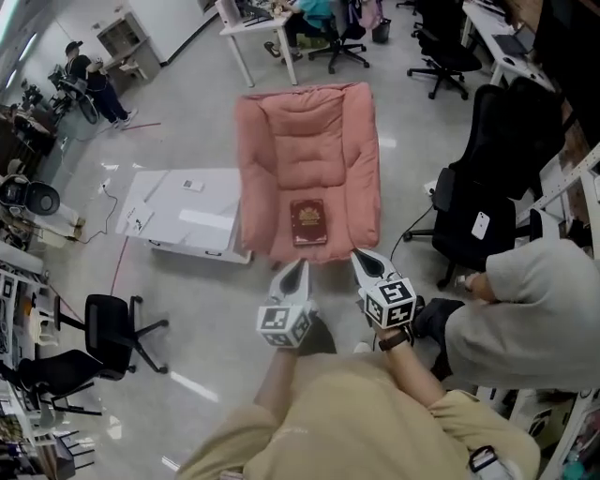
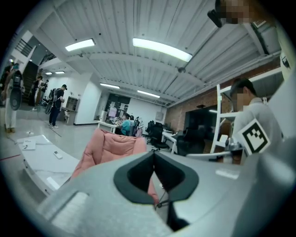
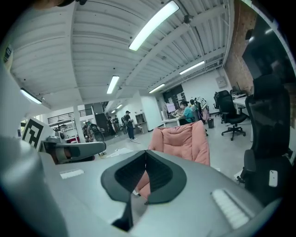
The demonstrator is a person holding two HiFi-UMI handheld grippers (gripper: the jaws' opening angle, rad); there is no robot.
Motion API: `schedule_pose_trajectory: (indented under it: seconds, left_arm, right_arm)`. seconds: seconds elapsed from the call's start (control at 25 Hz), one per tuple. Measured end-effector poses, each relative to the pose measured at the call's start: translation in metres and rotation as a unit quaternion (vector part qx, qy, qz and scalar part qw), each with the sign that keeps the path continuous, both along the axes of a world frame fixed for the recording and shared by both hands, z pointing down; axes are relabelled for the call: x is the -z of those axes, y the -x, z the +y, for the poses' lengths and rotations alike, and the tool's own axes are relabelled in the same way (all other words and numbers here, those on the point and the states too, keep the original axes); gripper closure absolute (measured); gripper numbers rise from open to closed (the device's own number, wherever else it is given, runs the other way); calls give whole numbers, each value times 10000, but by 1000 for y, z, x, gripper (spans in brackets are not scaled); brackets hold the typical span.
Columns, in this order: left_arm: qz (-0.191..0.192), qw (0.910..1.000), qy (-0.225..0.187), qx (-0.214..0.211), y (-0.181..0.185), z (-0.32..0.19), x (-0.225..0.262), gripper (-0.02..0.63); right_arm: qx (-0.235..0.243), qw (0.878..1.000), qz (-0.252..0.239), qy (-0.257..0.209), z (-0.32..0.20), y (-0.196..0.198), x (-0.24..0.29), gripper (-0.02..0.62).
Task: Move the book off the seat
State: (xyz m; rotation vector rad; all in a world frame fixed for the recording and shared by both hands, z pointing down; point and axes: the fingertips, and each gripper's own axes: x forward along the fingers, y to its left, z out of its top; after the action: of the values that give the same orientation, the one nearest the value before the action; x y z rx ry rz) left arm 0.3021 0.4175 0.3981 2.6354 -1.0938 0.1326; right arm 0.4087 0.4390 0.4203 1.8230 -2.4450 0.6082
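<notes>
The book (image 1: 308,221) lies on the seat (image 1: 309,141); a panel (image 1: 173,211) lies left, an office chair (image 1: 487,187) right.

Open-plan office: swivel chairs (image 1: 448,49), desks (image 1: 258,33), strip-lit ceiling (image 2: 162,48).

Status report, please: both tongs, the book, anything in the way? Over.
Left tongs shut, empty. Right tongs shut, empty. Book lying on pink seat, untouched. Nothing blocking the approach.

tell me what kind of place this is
Probably an open-plan office or lab: white desks, rolling office chairs and long strip lights overhead.
</notes>
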Motion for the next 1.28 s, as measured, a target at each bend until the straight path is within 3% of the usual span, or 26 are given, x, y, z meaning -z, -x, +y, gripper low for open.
schedule_pose_trajectory:
  seconds: [0.32, 0.48, 0.68, 0.84, 1.08, 1.28]
  left_arm:
    - [446, 9987, -31, -244, 27, -121, 14, 604]
    - [415, 9978, 119, -512, 45, -162, 0, 604]
    - [292, 9940, 773, -711, 71, -193, -53, 604]
    - [50, 9887, 1343, -664, 85, -215, -107, 604]
    - [-307, 9739, 2123, -743, 86, -242, -184, 571]
    - [-548, 9595, 2662, -737, 75, -268, -239, 515]
  right_arm:
    - [3, 9997, 234, -4, -111, 30, 19, 591]
    - [-145, 9995, 155, 232, -154, 48, 0, 590]
    - [-173, 9974, 39, 697, -185, 65, -41, 589]
    - [-154, 9903, -129, 1378, -195, 68, -92, 583]
    - [-350, 9770, -513, 2042, -211, 52, -166, 577]
    - [-431, 9596, -939, 2617, -235, 38, -240, 525]
